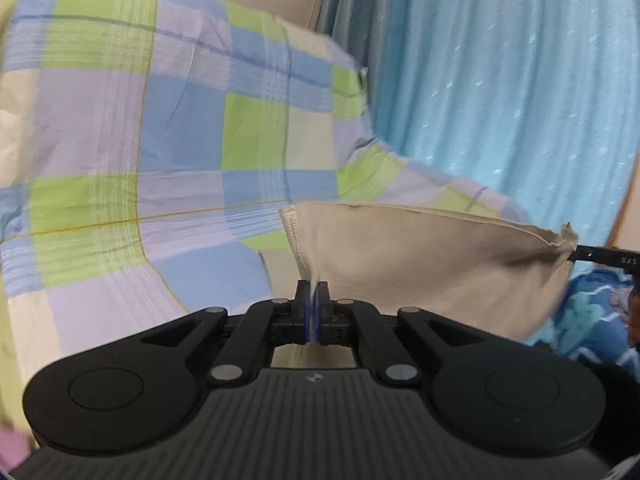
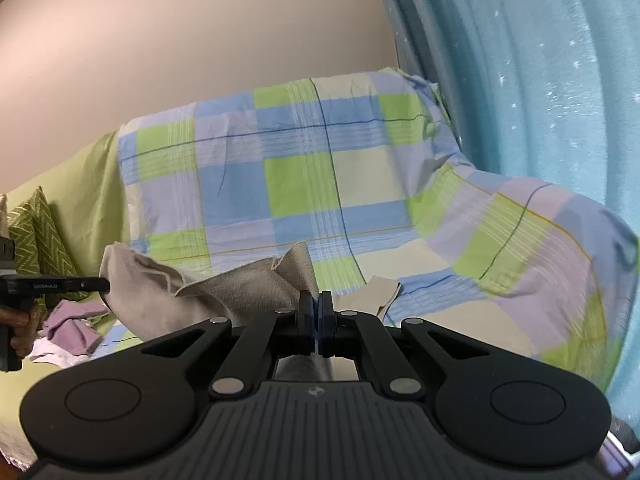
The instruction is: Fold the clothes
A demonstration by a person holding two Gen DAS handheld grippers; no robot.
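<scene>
Broadly, a turquoise curtain [image 2: 540,80] fills the 3 o'clock side of both wrist views, and a beige wall [image 2: 180,40] rises behind. A sofa under a checked blue, green and lilac cover [image 1: 160,128] spans the centre. A beige garment [image 1: 420,252] hangs in the air before the sofa, stretched between both grippers. Green zigzag cushions [image 2: 36,232] sit at 9 o'clock in the right wrist view, with lilac clothing [image 2: 72,324] lying below them. The left gripper [image 1: 313,292] has its jaws closed on one edge of the beige garment; the right gripper [image 2: 316,304] has its jaws closed on the opposite edge. A hand [image 2: 18,328] is partly visible at the 9 o'clock edge.
</scene>
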